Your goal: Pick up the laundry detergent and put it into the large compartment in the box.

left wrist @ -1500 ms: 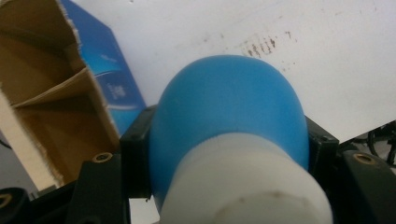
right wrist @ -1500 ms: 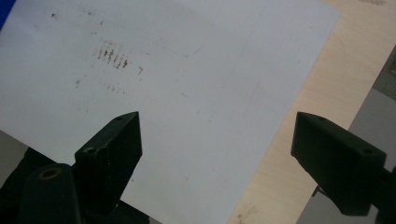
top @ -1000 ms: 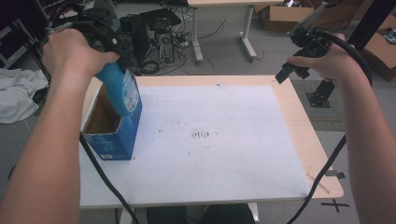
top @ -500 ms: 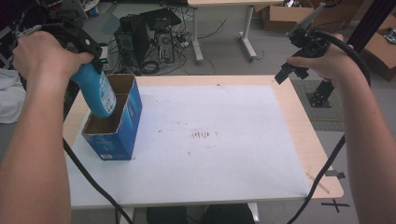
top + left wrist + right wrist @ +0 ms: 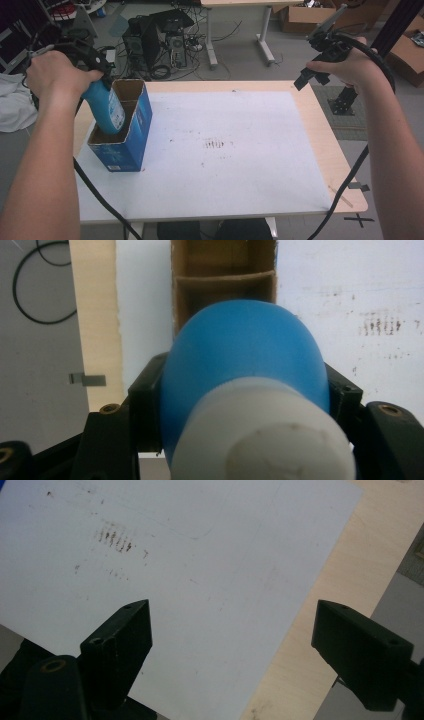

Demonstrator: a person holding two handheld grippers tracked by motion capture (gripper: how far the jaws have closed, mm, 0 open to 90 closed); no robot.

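Count: one blue bottle [image 5: 106, 107], one blue box [image 5: 122, 127], two claws, one counter [image 5: 320, 145]. Left claw [image 5: 97, 75] at 10 o'clock in the high view is clenched on the bottle, jaws pressing both sides of the blue body just below its white cap [image 5: 265, 440]. The bottle's lower end sits inside the box, in the near one of its two compartments, tilted with the cap end toward 11 o'clock. The box stands on the counter at 9 o'clock, top open, a cardboard divider [image 5: 225, 277] across it, brown inside. There is a white label on the bottle and small print low on the box front, both too small to read; no brand legible. Right claw [image 5: 320, 55] is held up at 2 o'clock over the far right corner of the counter, released, jaws wide apart with nothing between them. A white sheet [image 5: 200, 555] covers most of the counter and carries one cluster of short dark marks [image 5: 115, 539] near centre.
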